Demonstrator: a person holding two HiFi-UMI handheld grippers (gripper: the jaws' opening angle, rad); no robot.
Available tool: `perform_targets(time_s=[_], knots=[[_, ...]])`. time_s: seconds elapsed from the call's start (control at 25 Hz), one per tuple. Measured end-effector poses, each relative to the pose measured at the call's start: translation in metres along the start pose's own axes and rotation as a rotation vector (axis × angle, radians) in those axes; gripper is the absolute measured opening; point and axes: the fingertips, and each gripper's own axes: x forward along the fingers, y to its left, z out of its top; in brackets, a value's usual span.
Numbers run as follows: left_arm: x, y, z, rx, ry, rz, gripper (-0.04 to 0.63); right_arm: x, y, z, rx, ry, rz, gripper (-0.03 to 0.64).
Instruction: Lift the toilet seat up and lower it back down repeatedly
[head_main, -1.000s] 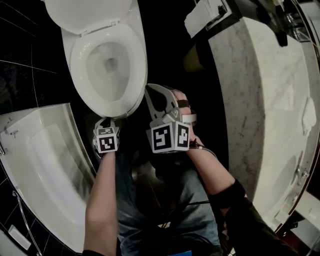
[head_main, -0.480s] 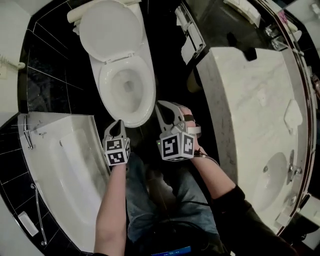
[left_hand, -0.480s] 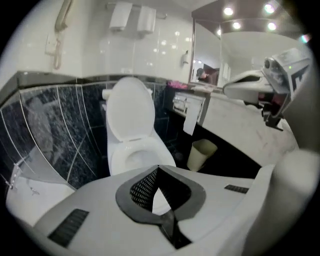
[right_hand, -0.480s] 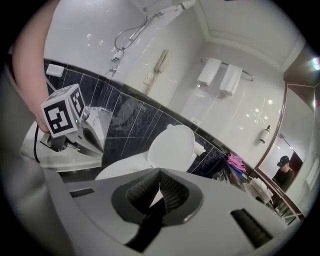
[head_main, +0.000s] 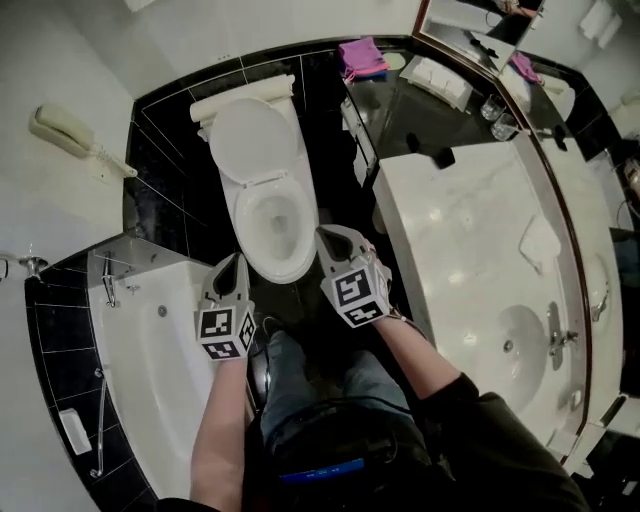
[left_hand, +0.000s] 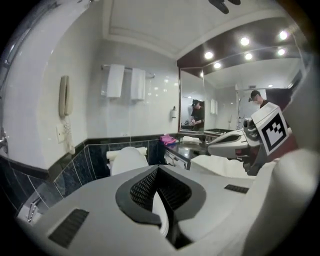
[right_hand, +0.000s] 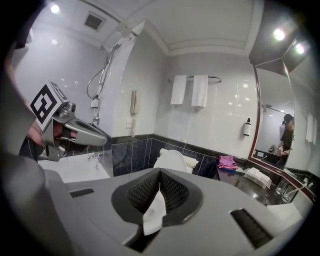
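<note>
**Head view.** The picture takes in far more of the bathroom than a second ago, so the person seems to have straightened up and backed off. The toilet seat (head_main: 245, 240) lies flat on the bowl, with the lid (head_main: 252, 140) standing upright behind it. The left gripper (head_main: 236, 264) and the right gripper (head_main: 328, 238) flank the front of the bowl. They are near it but touch nothing, whereas a second ago they were close in at the front rim. The bathtub (head_main: 140, 340) lies to the person's left.

**Left gripper view.** The fingers (left_hand: 145, 187) are closed together, pad against pad, and grip nothing of the toilet. A pale sliver shows in the gap below them, and I cannot tell what it is. The upright lid (left_hand: 127, 160) stands well beyond the tips.

**Right gripper view.** These fingers (right_hand: 172, 192) are likewise fully closed, with a similar pale strip low in the gap. The lid (right_hand: 170, 161) is again well apart from them.

With the seat down and both grippers drawn clear, this looks like a pause between repetitions, or the end of them. Another lift would call for reaching back in under the seat's front edge.
</note>
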Motion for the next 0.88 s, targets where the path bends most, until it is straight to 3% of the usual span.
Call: perform_targets(time_s=[0.32, 0.88], knots=[[-0.079, -0.012, 0.075, -0.002, -0.103, 0.027, -0.015, -0.063, 0.001, 0.045, 0.093, -0.05, 0.042, 0.018], [-0.116, -0.03, 0.08, -0.016, -0.154, 0.036, -0.015, -0.085, 0.014, 0.044, 0.091, -0.051, 0.068, 0.018]])
